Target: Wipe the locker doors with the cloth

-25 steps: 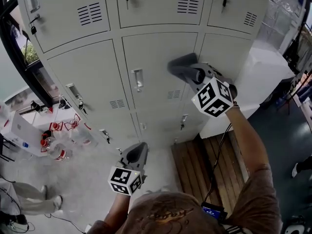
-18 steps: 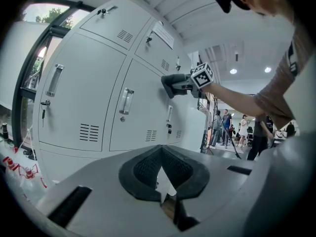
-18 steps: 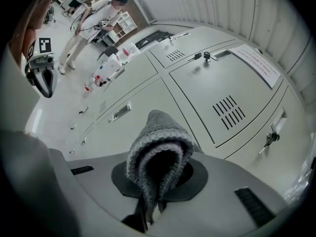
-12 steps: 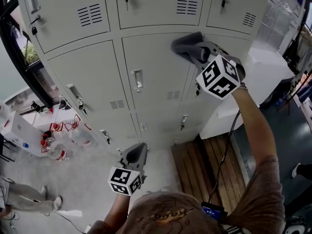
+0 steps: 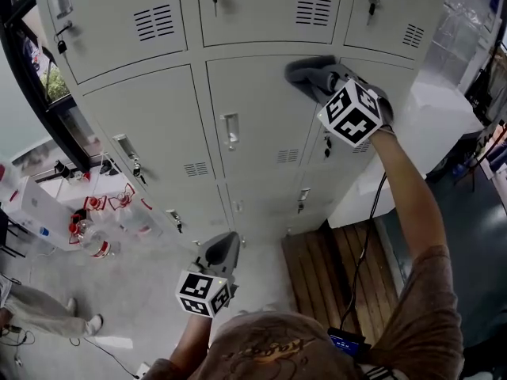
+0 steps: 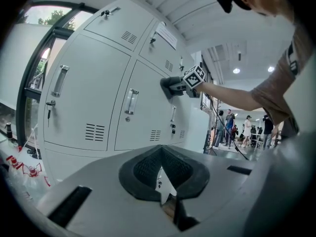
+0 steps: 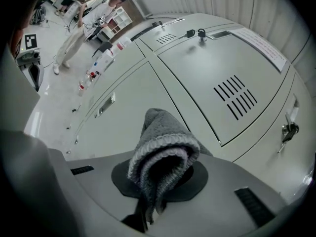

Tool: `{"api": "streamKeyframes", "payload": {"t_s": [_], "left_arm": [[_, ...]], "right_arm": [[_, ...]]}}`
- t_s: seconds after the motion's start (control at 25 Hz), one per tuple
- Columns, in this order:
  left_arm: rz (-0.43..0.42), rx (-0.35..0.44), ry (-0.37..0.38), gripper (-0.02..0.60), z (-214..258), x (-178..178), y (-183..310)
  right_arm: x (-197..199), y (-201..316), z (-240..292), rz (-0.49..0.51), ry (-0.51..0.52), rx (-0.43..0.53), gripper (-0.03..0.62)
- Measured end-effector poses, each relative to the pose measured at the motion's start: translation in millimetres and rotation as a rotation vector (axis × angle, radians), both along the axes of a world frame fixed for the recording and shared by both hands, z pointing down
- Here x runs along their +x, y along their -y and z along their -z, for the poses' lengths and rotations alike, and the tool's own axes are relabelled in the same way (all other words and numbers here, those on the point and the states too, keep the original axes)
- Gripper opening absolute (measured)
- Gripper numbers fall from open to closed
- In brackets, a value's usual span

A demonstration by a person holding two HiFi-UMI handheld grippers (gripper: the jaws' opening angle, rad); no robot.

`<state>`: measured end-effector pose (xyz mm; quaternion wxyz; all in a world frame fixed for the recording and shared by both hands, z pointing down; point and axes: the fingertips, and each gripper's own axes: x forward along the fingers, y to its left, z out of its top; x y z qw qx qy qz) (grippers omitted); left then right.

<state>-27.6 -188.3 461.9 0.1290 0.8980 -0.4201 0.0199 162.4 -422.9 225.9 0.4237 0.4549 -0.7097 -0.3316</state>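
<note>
your right gripper [image 5: 326,81] has climbed in the last second: it was midway up the centre door [image 5: 253,125] and is now up at that door's top right corner, just under the seam with the door above. the last half second added almost no height, so the upward stroke looks spent.

the cloth [image 5: 305,71] is still pinched in that gripper's jaws. the right gripper view shows its folded grey bulk [image 7: 163,147] bulging out between them, with its far end laid against the panel. from the left gripper view the wad [image 6: 167,85] looks pressed to the door face.

your left gripper [image 5: 220,252] has not moved. it hangs low, well apart from the lockers, with its jaws together and nothing between them [image 6: 165,181].

for the task, this means one strip along the right edge of the centre door has probably been covered. the rest of that panel, over toward the handle [image 5: 230,131], looks not yet done, and the neighbouring doors remain. the next move is likely a shift to the left and a stroke back down, keeping the cloth flat so it doesn't catch on the handle.
</note>
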Motion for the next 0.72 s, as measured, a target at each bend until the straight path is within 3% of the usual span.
{"api": "streamKeyframes", "payload": {"t_s": [0.28, 0.72], "left_arm": [[0.016, -0.002, 0.001, 0.002, -0.8, -6.2, 3.6], [-0.001, -0.005, 0.007, 0.002, -0.7, 1.9, 3.2]], "right_arm": [[-2.5, 4.8, -9.6, 0.011, 0.034, 0.009, 0.034], [-10.7, 4.8, -74.2, 0.024, 0.035, -0.081, 0.034]]}}
